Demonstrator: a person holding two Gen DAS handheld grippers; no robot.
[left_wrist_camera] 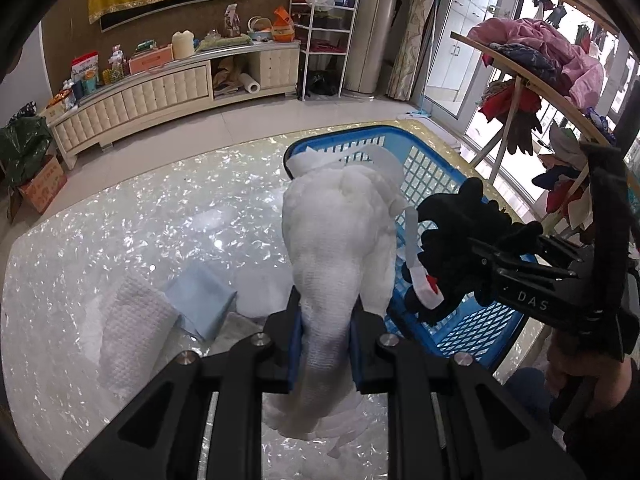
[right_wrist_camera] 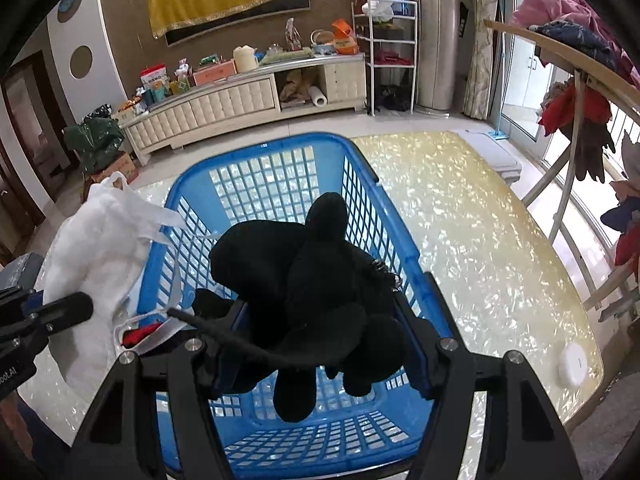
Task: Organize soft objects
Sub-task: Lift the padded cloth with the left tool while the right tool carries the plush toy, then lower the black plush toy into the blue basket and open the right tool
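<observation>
White plush (left_wrist_camera: pixel 340 232): light, squashy; left gripper (left_wrist_camera: pixel 325 344) pinches its narrow end beside the blue basket (right_wrist_camera: pixel 256 148).
Black plush (right_wrist_camera: pixel 308 280): limp; right gripper (right_wrist_camera: pixel 320 360) clamps its body over the basket.

White quilted fabric bundle with loose white straps (left_wrist_camera: pixel 340 248): crumpled, elongated, held off the pearly tabletop, at the left rim of the blue plastic lattice laundry basket (left_wrist_camera: pixel 436 168). Black plush toy with rounded limbs and a thin tail (right_wrist_camera: pixel 308 292): suspended over the basket interior, limbs dangling, white-and-red tag at its left side. Basket upright on the table, open top.
</observation>
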